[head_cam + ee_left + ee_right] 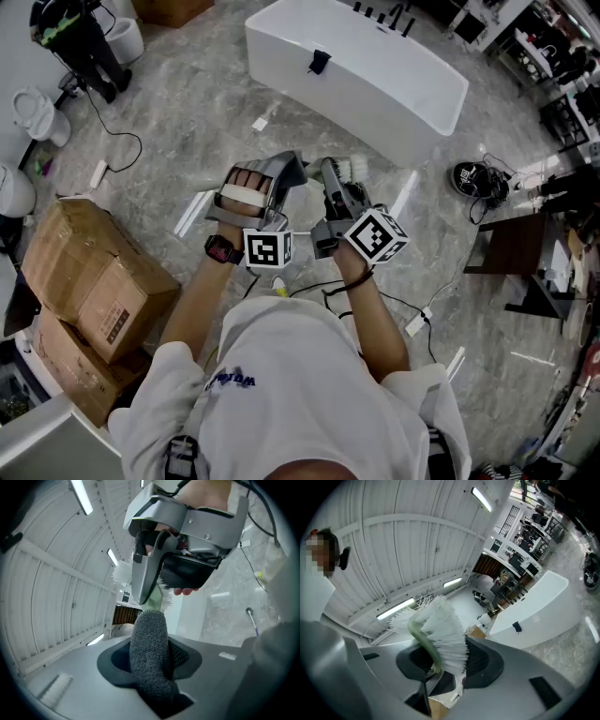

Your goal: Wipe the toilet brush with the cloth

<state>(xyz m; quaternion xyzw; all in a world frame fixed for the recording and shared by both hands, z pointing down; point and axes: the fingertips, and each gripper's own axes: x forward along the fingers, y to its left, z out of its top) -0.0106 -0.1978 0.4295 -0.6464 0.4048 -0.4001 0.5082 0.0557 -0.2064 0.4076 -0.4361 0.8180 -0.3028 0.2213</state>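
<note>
My left gripper is shut on a grey terry cloth, which stands rolled between its jaws in the left gripper view. The cloth's upper end touches the pale green head of the toilet brush. White bristles stick out behind it. My right gripper is shut on the toilet brush, close beside the left one at chest height. In the right gripper view the white bristles and curved green stem fill the gap between the jaws.
A white bathtub stands ahead on the marble floor. Cardboard boxes lie at the left, a toilet beyond them. Shoes and a dark stool are at the right. Cables trail across the floor.
</note>
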